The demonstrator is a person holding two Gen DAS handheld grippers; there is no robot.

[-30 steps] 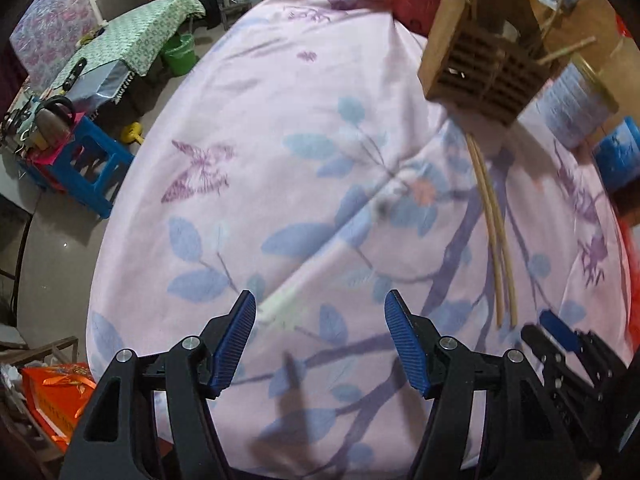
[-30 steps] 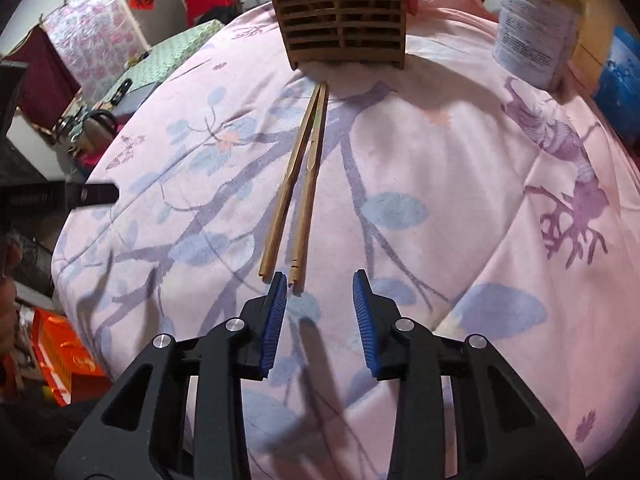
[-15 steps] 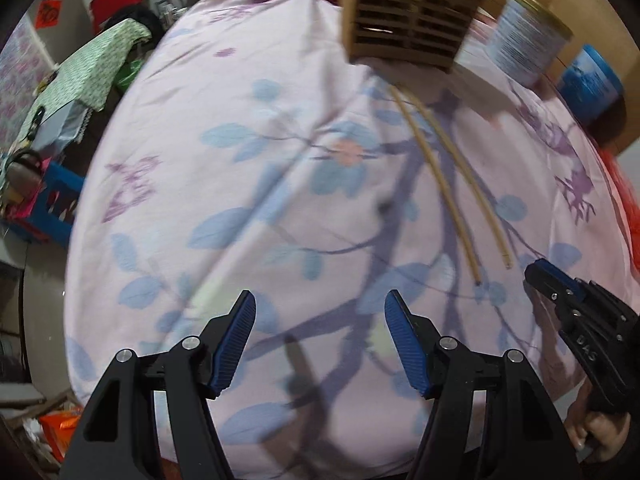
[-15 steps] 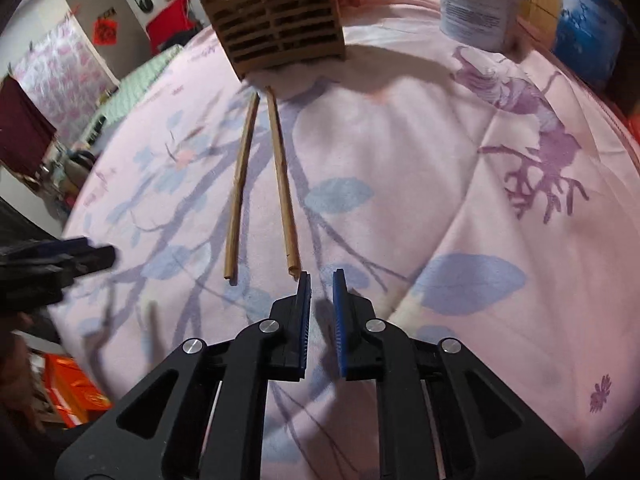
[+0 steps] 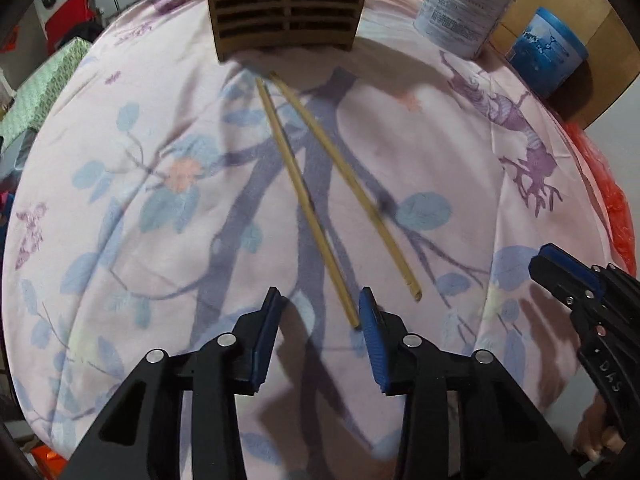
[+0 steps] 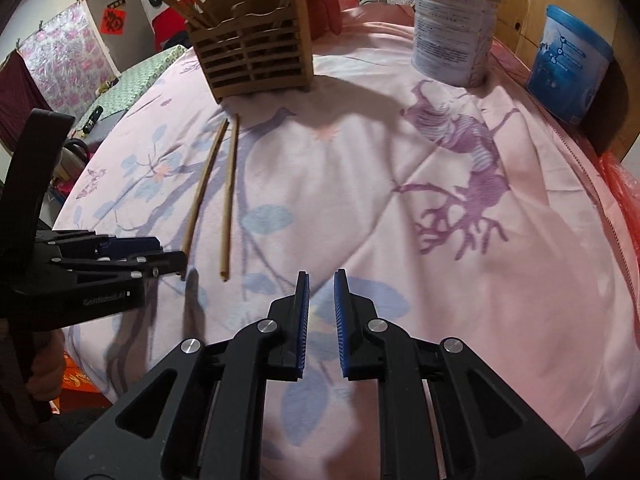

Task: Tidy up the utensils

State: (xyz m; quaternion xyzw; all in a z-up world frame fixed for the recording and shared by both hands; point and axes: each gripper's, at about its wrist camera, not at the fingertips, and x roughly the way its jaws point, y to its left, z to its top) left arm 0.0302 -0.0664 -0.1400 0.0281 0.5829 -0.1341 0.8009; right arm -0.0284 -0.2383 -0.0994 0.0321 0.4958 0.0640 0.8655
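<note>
Two bamboo chopsticks lie loose on the pink flowered cloth [image 5: 120, 208], the left chopstick [image 5: 304, 200] [image 6: 202, 188] and the right chopstick [image 5: 348, 184] [image 6: 230, 196], spread apart at their near ends. My left gripper [image 5: 320, 304] [image 6: 172, 256] hovers over the left chopstick's near end, which lies between its closing jaws beside the right pad, not pinched. My right gripper [image 6: 322, 280] [image 5: 560, 272] stands to the right of both chopsticks, jaws a narrow gap apart with nothing between. A slatted wooden holder [image 5: 286, 8] [image 6: 256, 60] with several chopsticks in it stands at the far end.
A white can [image 6: 452, 28] [image 5: 464, 8] and a blue can [image 6: 568, 68] [image 5: 548, 52] stand at the back right by a wooden board. The cloth drops off at the left and near edges. A hand holds each gripper's handle.
My left gripper has swung right over the chopsticks and its jaws have narrowed. The right gripper has pulled away to the right and narrowed too. The chopsticks' near ends have spread apart.
</note>
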